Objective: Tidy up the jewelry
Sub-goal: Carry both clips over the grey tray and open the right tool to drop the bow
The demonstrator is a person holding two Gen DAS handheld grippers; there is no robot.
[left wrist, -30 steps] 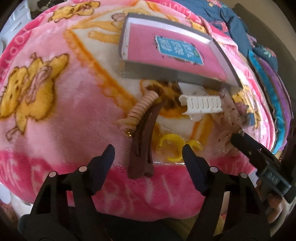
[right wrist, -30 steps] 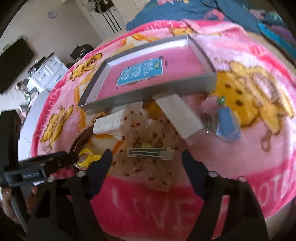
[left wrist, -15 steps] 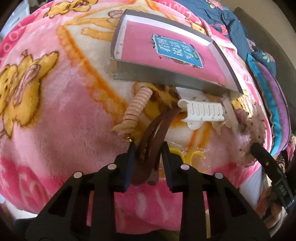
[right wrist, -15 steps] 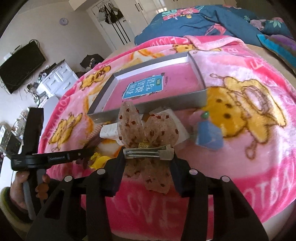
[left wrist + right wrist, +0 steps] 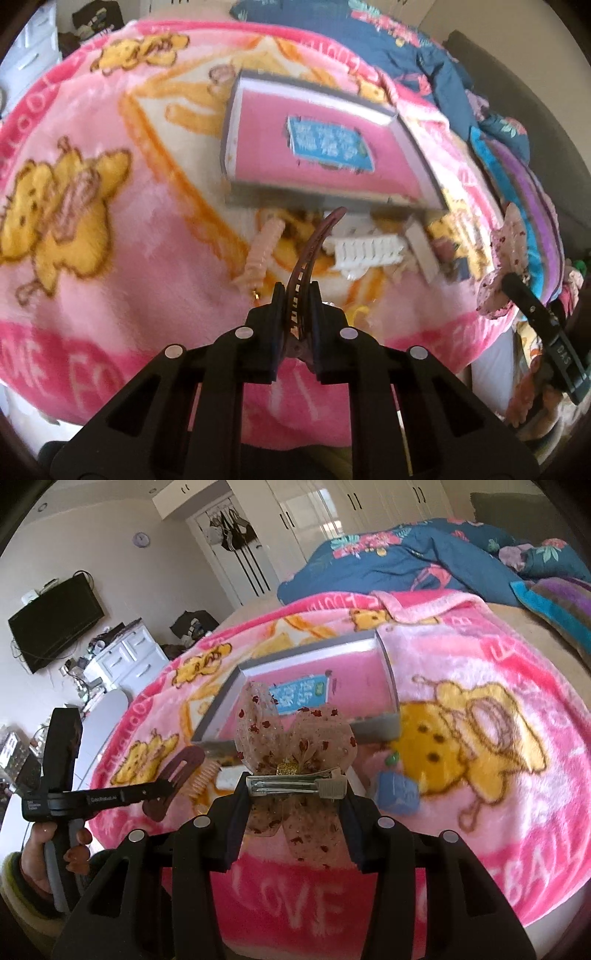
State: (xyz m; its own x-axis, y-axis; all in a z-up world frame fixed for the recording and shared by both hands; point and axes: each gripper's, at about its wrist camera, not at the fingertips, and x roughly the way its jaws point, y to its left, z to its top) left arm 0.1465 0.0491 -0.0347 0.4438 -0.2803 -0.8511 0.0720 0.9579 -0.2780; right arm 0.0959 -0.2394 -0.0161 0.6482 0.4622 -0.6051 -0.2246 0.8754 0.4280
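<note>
My left gripper [image 5: 297,295] is shut on a long brown hair clip [image 5: 314,247] and holds it lifted above the blanket; the clip also shows in the right wrist view [image 5: 177,771]. My right gripper [image 5: 295,788] is shut on the metal clip of a sheer bow with red flecks [image 5: 295,738], raised off the blanket; the bow shows in the left wrist view [image 5: 506,251]. A shallow grey box with a pink bottom [image 5: 317,147] lies beyond both. A beige spiral hair tie [image 5: 260,254], a white comb clip [image 5: 369,251] and a yellow ring [image 5: 356,314] lie in front of it.
A pink cartoon blanket [image 5: 92,240] covers the bed. A small blue box [image 5: 397,792] and a white card [image 5: 421,247] lie by the grey box. A dark blue quilt [image 5: 406,561] is heaped behind. Drawers and a TV [image 5: 55,622] stand at the left.
Both grippers closed on their items and lifted them: the left took the brown clip, the right took the bow, and both views have risen away from the blanket.
</note>
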